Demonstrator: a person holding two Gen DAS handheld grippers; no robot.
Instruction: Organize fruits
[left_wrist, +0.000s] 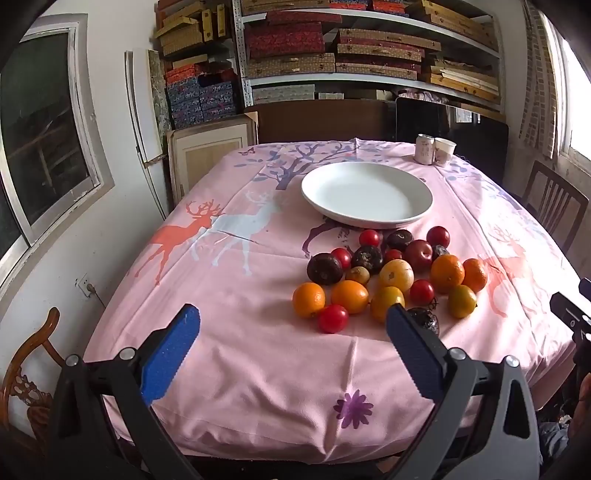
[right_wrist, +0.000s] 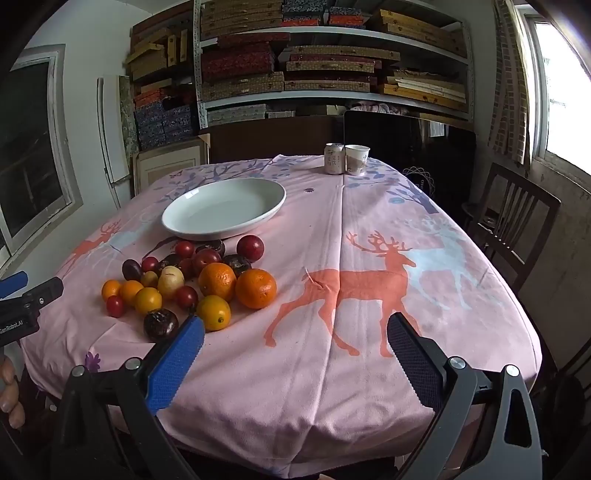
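Counter: covered by a pink cloth printed with deer and trees; white plate near the middle, bare inside; fruit pile on the cloth just in front of the plate, close to its rim, none on it; pile holds oranges, small red tomatoes, dark round fruits, yellow-orange citrus; can and paper cup side by side, touching, at the far edge, well apart from the fruit.

Left tongs: spread wide, nothing between the blue pads, tilted down over the near edge, pile just ahead to the right.

Right tongs: likewise spread wide and holding nothing, over a printed deer, pile to the left.

Shelves of boxes behind; wooden chair at the right side.
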